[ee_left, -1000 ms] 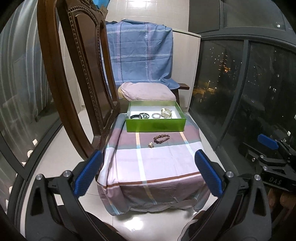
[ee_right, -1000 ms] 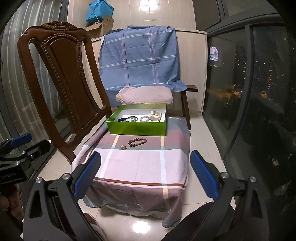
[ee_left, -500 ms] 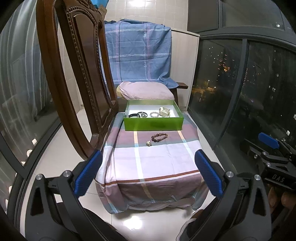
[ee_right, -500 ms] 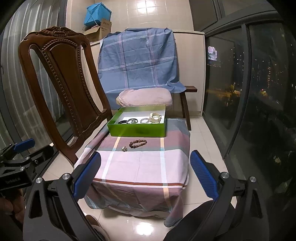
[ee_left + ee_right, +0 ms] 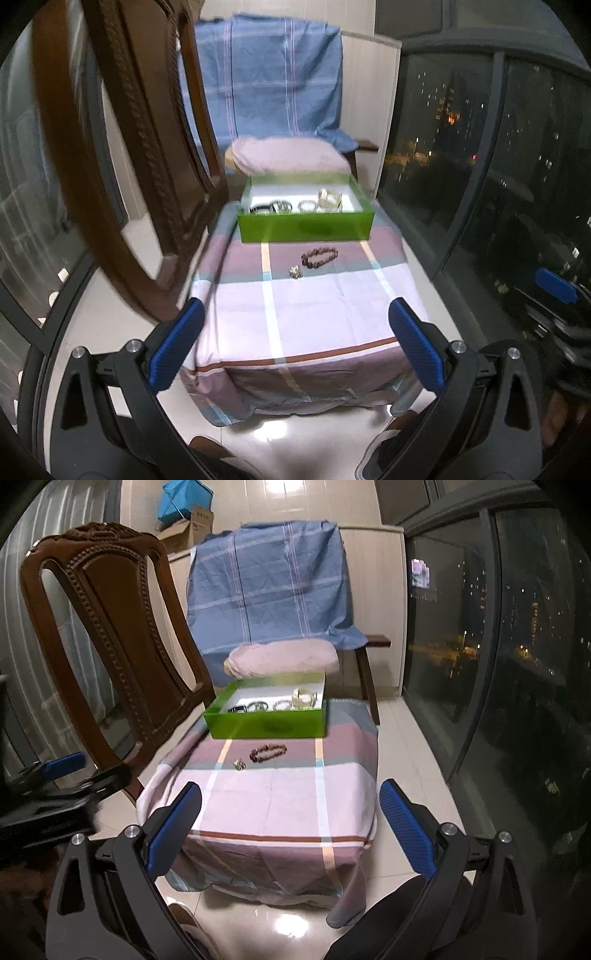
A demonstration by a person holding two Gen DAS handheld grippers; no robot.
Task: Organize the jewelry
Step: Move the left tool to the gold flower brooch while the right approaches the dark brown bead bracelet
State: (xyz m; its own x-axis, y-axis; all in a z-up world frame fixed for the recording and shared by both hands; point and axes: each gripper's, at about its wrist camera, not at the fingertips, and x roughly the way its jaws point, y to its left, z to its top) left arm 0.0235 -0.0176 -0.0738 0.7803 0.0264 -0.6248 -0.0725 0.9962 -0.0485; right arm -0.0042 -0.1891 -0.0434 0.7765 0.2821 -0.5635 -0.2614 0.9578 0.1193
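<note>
Left wrist view: the left tool (image 5: 295, 343) hangs released, jaws wide, short of the cloth-covered counter (image 5: 314, 310). A brown bead bracelet (image 5: 320, 257) lies at 12 o'clock from it, a small metal piece (image 5: 296, 272) just beside the bracelet at 8 o'clock. The green box (image 5: 304, 229) beyond holds several rings and bangles. The right tool (image 5: 290, 825) is likewise released, grasping nothing; a wooden chair (image 5: 110, 638) stands at its 10 o'clock.

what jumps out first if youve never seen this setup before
The bright green box at the far end of the striped cloth, with several bracelets inside. Just in front of it lie a brown bead bracelet and a small metal trinket, loose on the cloth. A carved wooden chair looms at left.
</note>
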